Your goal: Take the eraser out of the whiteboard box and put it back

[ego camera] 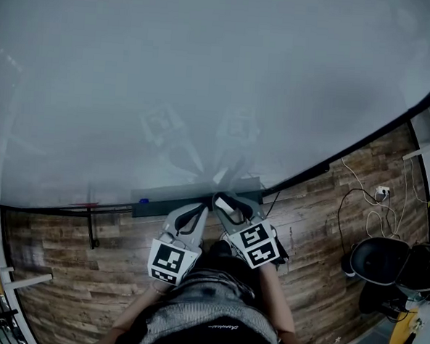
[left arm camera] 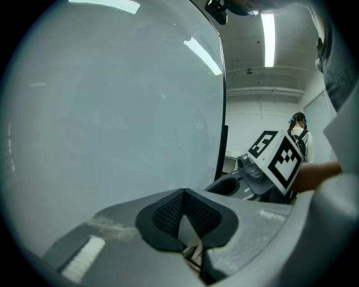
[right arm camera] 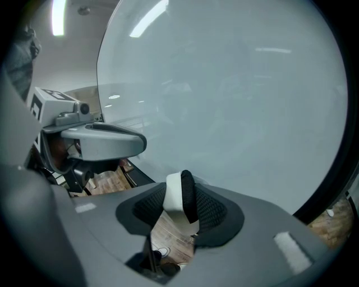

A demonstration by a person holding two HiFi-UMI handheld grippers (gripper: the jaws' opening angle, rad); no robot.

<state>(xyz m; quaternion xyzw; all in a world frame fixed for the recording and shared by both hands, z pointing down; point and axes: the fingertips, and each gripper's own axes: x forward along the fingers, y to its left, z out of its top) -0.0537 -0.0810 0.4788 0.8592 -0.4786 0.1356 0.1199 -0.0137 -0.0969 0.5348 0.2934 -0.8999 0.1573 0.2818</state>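
Note:
The eraser (right arm camera: 180,196), white with a black felt side, stands upright between the pads of my right gripper (right arm camera: 179,210), which is shut on it. From the head camera the eraser (ego camera: 225,202) shows as a white bit at the right gripper (ego camera: 226,205), just above the dark whiteboard box (ego camera: 162,204) fixed along the whiteboard's (ego camera: 205,87) lower edge. My left gripper (ego camera: 200,210) hangs beside it, left of the eraser, at the box's front. Its jaws meet at the tips (left arm camera: 184,193) with nothing between them. The right gripper's marker cube (left arm camera: 277,157) shows in the left gripper view.
A blue object (ego camera: 143,200) lies in the box further left. The floor (ego camera: 321,210) is wooden planks. A black chair (ego camera: 380,261), loose cables (ego camera: 362,206) and a socket (ego camera: 382,191) are at the right. A stand leg (ego camera: 91,229) hangs under the board at the left.

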